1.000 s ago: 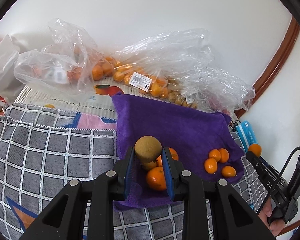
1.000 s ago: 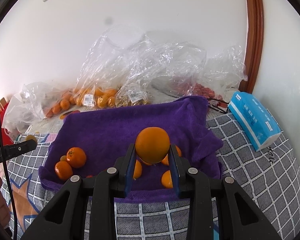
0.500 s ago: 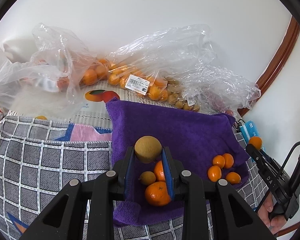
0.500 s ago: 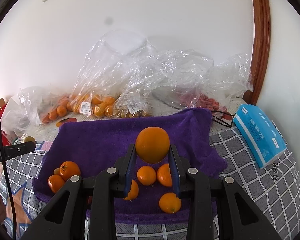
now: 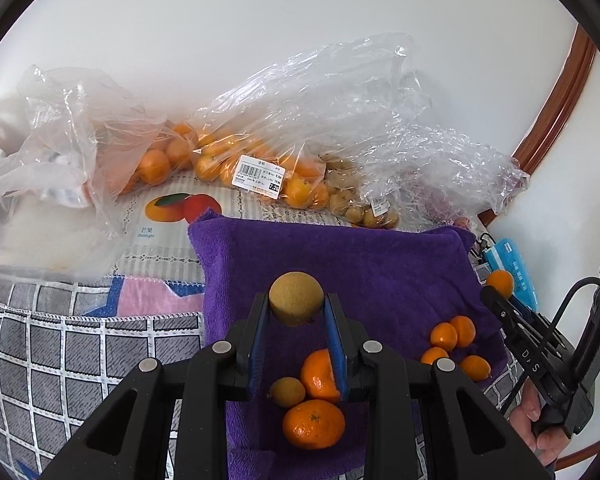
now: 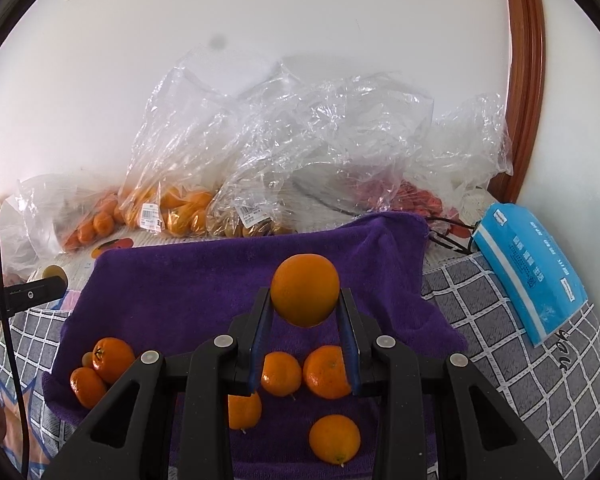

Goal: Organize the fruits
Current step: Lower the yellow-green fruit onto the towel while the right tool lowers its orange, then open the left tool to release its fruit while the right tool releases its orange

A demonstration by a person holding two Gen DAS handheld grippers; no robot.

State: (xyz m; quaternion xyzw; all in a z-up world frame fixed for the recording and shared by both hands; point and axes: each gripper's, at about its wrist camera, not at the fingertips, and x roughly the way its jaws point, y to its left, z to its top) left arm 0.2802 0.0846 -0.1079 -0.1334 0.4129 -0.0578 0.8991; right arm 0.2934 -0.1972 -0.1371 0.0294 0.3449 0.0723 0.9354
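My left gripper [image 5: 296,308] is shut on a round tan-brown fruit [image 5: 296,298] and holds it above the purple towel [image 5: 360,264]. Below it lie two mandarins [image 5: 314,424] and a small tan fruit [image 5: 287,392]. My right gripper [image 6: 305,308] is shut on a large orange [image 6: 305,295] above the same towel [image 6: 188,280]. Several small oranges [image 6: 282,373] lie under it, and a small group of mandarins [image 6: 112,354] lies at the towel's left edge. The right gripper also shows at the right of the left wrist view [image 5: 500,292].
Clear plastic bags of oranges [image 5: 256,168] and tan fruits [image 5: 356,204] lie against the white wall behind the towel. A blue tissue pack [image 6: 532,268] lies right of the towel on the grey checked cloth [image 6: 512,364]. A wooden door frame [image 6: 524,80] stands at the right.
Both grippers have risen and moved toward the wall with their fruits. More of the loose fruit on the towel now shows beneath them.
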